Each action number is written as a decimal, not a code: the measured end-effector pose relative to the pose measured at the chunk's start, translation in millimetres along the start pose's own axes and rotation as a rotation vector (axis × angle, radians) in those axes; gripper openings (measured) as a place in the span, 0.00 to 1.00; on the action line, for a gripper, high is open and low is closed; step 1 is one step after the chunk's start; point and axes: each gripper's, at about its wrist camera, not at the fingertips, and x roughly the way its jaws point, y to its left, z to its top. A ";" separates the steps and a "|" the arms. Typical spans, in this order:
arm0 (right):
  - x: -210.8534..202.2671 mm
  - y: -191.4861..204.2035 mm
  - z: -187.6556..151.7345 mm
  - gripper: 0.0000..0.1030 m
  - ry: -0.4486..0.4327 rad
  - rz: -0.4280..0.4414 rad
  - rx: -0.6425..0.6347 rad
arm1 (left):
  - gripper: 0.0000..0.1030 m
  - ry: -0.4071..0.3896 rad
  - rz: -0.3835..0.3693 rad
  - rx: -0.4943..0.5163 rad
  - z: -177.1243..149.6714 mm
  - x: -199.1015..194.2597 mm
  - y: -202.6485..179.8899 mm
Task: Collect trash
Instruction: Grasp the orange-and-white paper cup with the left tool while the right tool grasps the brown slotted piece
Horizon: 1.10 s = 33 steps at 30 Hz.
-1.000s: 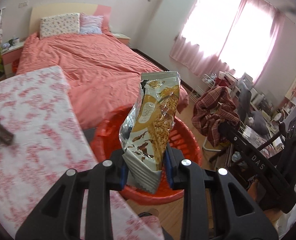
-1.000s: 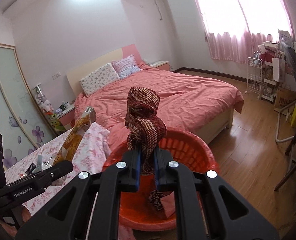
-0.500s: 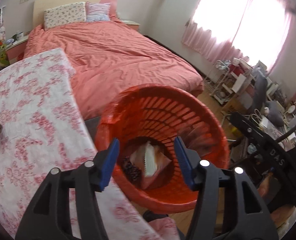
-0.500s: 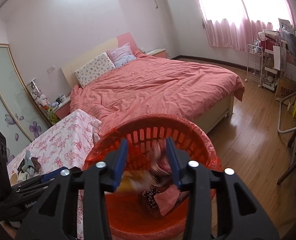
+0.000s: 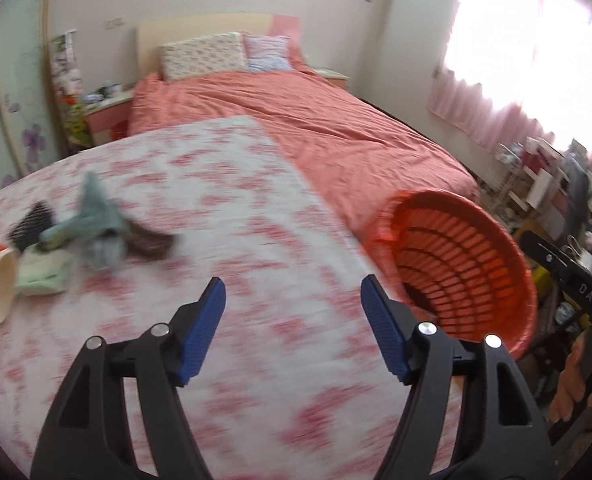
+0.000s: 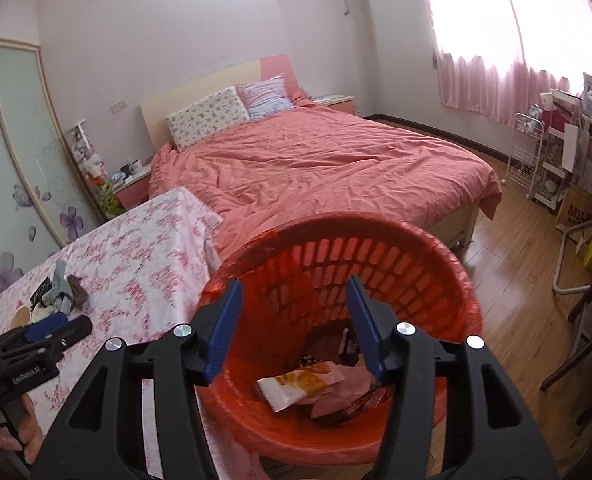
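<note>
Orange basket point(image 6: 435, 276) holds wrappers point(image 6: 299, 384), seen only past opening, empty right gripper point(image 6: 292, 324); left gripper point(image 5: 292, 320) likewise opening.

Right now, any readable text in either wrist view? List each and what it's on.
"DAS": right gripper's black body, left wrist view.
"GenRobot.AI": left gripper's body, right wrist view.
"MUJ", cut off: cardboard box by the shelves.
Snack wrapper in the orange basket: print too small to read.
</note>
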 end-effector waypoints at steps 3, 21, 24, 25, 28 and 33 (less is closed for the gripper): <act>3.7 21.9 -4.9 0.53 0.019 0.025 -0.038 | 0.68 -0.018 0.075 -0.036 -8.2 -16.0 40.4; 52.5 171.0 -38.5 0.53 0.184 0.216 -0.228 | 0.67 -0.008 0.448 -0.300 -38.4 -45.0 256.7; 63.8 189.5 -39.2 0.53 0.202 0.239 -0.244 | 0.59 0.015 0.455 -0.304 -33.5 -31.3 263.4; 67.9 195.1 -39.6 0.53 0.206 0.243 -0.248 | 0.56 0.028 0.456 -0.311 -31.0 -25.5 267.7; 81.4 212.5 -37.7 0.53 0.217 0.255 -0.264 | 0.47 0.055 0.460 -0.316 -28.0 -13.2 272.6; 106.7 241.2 -28.4 0.53 0.230 0.265 -0.317 | 0.29 0.085 0.467 -0.329 -25.4 -4.0 285.7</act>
